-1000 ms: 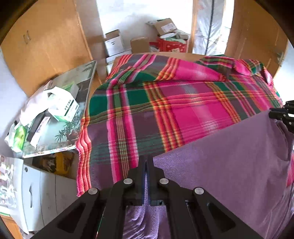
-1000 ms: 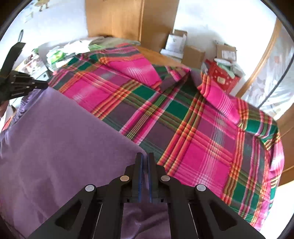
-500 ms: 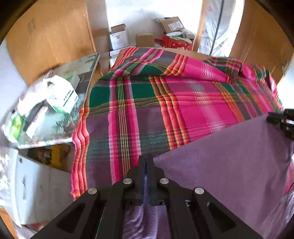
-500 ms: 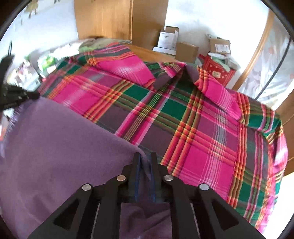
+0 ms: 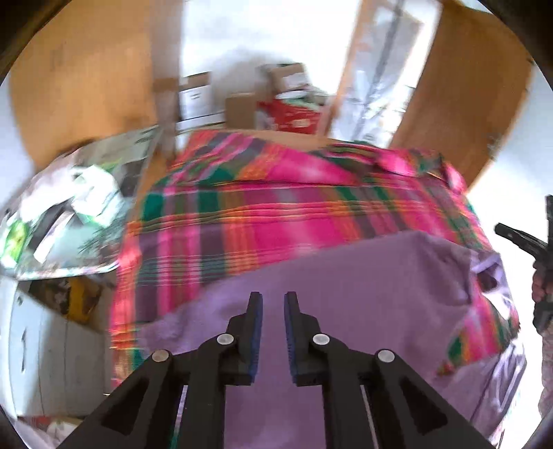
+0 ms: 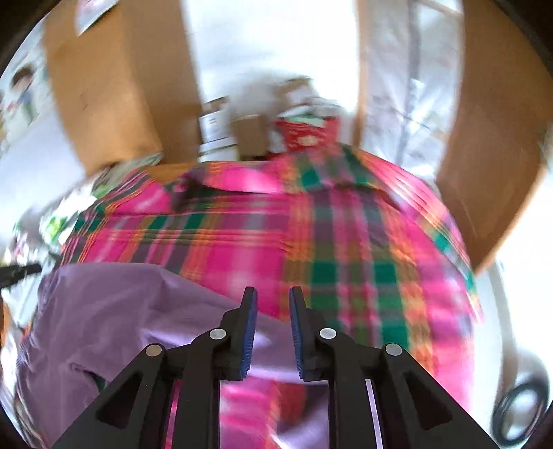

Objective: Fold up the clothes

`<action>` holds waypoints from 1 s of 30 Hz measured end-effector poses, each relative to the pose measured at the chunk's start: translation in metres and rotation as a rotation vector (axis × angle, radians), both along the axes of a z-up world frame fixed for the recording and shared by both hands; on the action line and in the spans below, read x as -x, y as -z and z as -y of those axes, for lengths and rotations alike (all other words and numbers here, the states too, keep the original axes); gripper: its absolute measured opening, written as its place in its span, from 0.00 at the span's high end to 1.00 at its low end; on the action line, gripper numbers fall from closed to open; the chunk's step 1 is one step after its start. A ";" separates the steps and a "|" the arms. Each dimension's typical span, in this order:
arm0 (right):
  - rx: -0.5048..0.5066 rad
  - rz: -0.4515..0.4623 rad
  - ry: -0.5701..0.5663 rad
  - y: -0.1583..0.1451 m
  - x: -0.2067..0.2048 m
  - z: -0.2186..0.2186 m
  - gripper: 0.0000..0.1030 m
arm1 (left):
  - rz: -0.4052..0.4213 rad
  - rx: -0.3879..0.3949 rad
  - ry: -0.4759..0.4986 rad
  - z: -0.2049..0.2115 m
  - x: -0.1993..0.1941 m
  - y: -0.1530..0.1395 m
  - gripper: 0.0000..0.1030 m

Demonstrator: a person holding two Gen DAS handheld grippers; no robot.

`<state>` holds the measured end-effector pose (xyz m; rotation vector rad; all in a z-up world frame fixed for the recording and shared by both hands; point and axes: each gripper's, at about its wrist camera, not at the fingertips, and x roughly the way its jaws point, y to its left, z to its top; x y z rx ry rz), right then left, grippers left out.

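A soft, matt purple cloth garment (image 5: 363, 286) lies on a woven pink-and-green plaid cloth blanket (image 5: 276, 207). Matt brown cardboard boxes (image 5: 242, 110) sit at upper centre, beside smooth wooden panels (image 5: 86, 86).

- The garment (image 5: 363, 276) under my left gripper (image 5: 273, 300) is a plain soft purple, no print on it.
- My left gripper is black, with dark blue pads (image 5: 255, 331) and silver rivets.
- My right gripper (image 6: 273, 293) is black too — its pads (image 6: 249, 331) a brighter blue.
- The blanket (image 5: 276, 207) is plaid: hot pink squares, green blocks, orange and red stripes, dull purple bands.
- The same plaid fills my right view (image 6: 328, 248), green squares showing strongly towards the right.
- The wardrobe panels (image 5: 86, 89) are warm orange-brown wood.
- The wall (image 5: 262, 31) is white.
- The box (image 5: 293, 114) by the wall is red.
- The cardboard box (image 6: 252, 134) is plain brown.
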<state>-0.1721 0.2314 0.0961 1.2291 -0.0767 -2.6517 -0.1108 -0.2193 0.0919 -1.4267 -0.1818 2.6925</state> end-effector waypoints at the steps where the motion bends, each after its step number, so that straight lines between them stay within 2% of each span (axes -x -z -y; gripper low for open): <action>1: 0.021 0.007 0.032 0.001 -0.008 -0.014 0.81 | 0.000 -0.002 0.036 -0.014 0.000 0.000 0.87; 3: 0.062 0.014 0.064 0.004 -0.026 -0.035 0.73 | 0.005 -0.005 0.109 -0.044 0.001 0.003 0.87; 4: 0.059 0.020 0.082 0.006 -0.035 -0.042 0.65 | 0.013 -0.005 0.145 -0.060 0.003 0.007 0.87; 9: 0.036 0.081 0.126 0.031 -0.066 -0.065 0.65 | 0.067 -0.039 0.278 -0.126 0.012 0.025 0.85; 11: 0.052 0.091 0.119 0.041 -0.072 -0.067 0.65 | 0.095 -0.059 0.317 -0.149 0.014 0.033 0.79; 14: 0.077 0.106 0.108 0.056 -0.080 -0.069 0.65 | 0.148 -0.079 0.347 -0.176 0.020 0.042 0.77; 17: 0.093 0.129 0.091 0.066 -0.080 -0.068 0.65 | 0.168 -0.134 0.368 -0.195 0.023 0.044 0.73; 19: 0.108 0.134 0.069 0.068 -0.080 -0.066 0.65 | 0.167 -0.140 0.379 -0.205 0.022 0.044 0.70; 21: 0.119 0.142 0.055 0.072 -0.078 -0.064 0.65 | 0.165 -0.103 0.380 -0.215 0.020 0.048 0.69; 26: 0.137 0.153 0.058 0.076 -0.074 -0.064 0.65 | 0.150 0.105 0.378 -0.238 0.011 0.061 0.69; 30: 0.143 0.152 0.064 0.077 -0.072 -0.068 0.66 | 0.168 0.111 0.372 -0.246 0.012 0.067 0.69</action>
